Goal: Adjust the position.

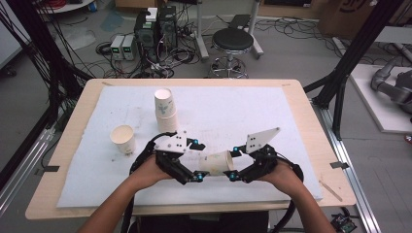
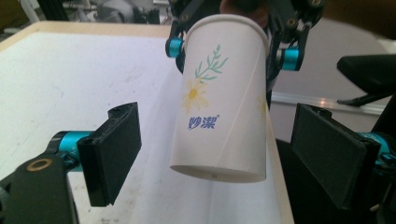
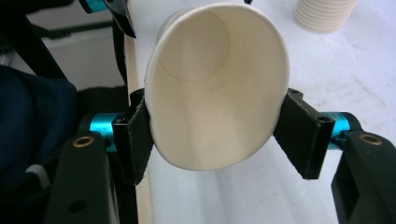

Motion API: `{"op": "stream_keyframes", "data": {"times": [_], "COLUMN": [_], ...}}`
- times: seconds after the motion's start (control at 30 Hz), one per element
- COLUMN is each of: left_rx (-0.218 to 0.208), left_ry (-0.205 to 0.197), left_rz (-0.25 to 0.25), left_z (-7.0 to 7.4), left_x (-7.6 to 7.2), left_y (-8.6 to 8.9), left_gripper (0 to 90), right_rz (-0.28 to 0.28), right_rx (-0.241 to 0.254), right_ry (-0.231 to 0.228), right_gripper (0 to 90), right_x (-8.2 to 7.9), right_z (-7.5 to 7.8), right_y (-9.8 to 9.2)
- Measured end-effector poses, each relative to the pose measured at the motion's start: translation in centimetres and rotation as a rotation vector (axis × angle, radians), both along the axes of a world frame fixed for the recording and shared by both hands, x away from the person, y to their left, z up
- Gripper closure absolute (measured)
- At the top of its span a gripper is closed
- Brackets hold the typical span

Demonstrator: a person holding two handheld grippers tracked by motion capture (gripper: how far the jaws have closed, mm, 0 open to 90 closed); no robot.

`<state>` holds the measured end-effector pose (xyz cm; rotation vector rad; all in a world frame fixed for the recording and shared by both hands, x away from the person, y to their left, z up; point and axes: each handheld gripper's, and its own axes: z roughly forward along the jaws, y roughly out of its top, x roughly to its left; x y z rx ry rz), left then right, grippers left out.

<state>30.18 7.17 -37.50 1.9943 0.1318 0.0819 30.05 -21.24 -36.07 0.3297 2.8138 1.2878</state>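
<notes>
**Paper cup lying sideways between two grippers**

The right gripper (image 1: 232, 164) is gripping a paper cup (image 1: 217, 162) by its rim end, low over the near part of the white mat (image 1: 291, 126) that is covering the table (image 1: 77, 126). In the right gripper view its two black pads (image 3: 135, 140) are pressing on opposite sides of the cup (image 3: 215, 93) just behind the rim, and the mouth is being squeezed into an oval. The jaws are standing only as far apart as the squashed cup allows.

The cup is lying on its side in the air, its long axis running roughly level across the table from one gripper to the other. Its open mouth is facing the right gripper, and its closed base is pointing at the left gripper (image 1: 198, 160). In the left gripper view the cup (image 2: 224, 107) is showing its flower print and blue lettering, with the base nearest the camera.

The left gripper's jaws are standing wide open, one pad (image 2: 114, 149) on each side of the cup's base, and neither pad is touching the cup wall. That gripper is holding nothing.

Farther back on the mat, a stack of cups (image 1: 165, 111) is standing with its mouth up, and a single cup (image 1: 123, 139) is standing upright to its left, well apart from the held cup.
</notes>
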Motion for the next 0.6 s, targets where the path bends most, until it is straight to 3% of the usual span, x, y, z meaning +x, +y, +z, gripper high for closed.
{"op": "stream_keyframes", "data": {"times": [0.6], "left_rx": [0.125], "left_ry": [-0.002], "left_rz": [-0.017], "left_z": [-0.6], "left_x": [0.1], "left_y": [-1.3], "left_gripper": [17.5], "right_rz": [0.051], "right_rx": [-0.201], "right_ry": [-0.044], "right_gripper": [34.0], "right_x": [0.1], "right_z": [1.6], "right_y": [2.3]}}
